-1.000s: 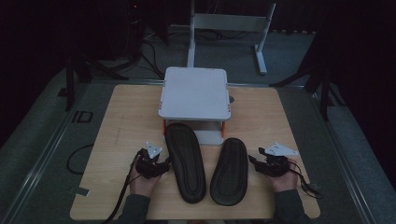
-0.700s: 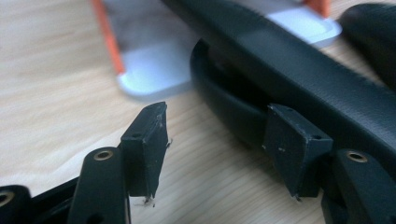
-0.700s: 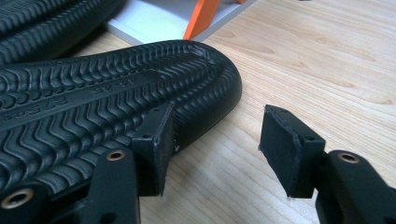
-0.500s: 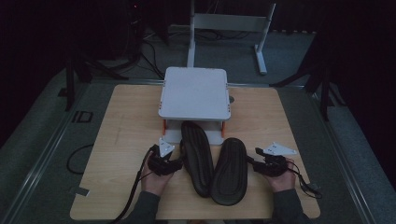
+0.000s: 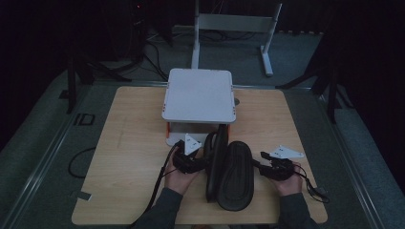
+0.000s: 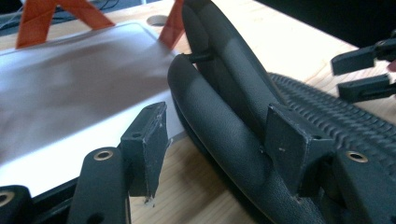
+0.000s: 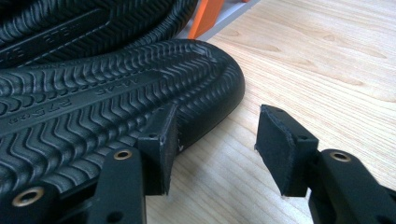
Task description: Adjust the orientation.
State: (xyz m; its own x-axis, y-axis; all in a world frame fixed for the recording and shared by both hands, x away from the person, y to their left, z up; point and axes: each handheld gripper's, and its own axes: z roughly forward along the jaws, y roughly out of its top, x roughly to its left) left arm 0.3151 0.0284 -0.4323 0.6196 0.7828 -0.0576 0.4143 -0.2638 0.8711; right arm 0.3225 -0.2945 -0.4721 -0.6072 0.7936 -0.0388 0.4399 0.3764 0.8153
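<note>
Barely begun: left slipper point(image 5: 216, 160) tipped on edge beside white rack point(image 5: 198, 95), straddled by unclenched left hand-held gripper point(image 5: 203, 163); right slipper point(image 5: 237, 176) sole-up on surface point(image 5: 129, 157), right hand-held gripper point(image 5: 259, 165) just narrowing, gripping nothing.

I can't tell whether my left gripper's point(image 6: 215, 140) right-hand pad presses the upturned sandal point(image 6: 219, 116) between its jaws — the rack point(image 6: 70, 84) beyond them blurs, cut off.

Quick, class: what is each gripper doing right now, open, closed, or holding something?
Left gripper: jaws around the tilted-up black sandal, grip on it cannot be told.
Right gripper: open, holding nothing; jaws have just been closing, beside the flat sandal's sole.
</note>
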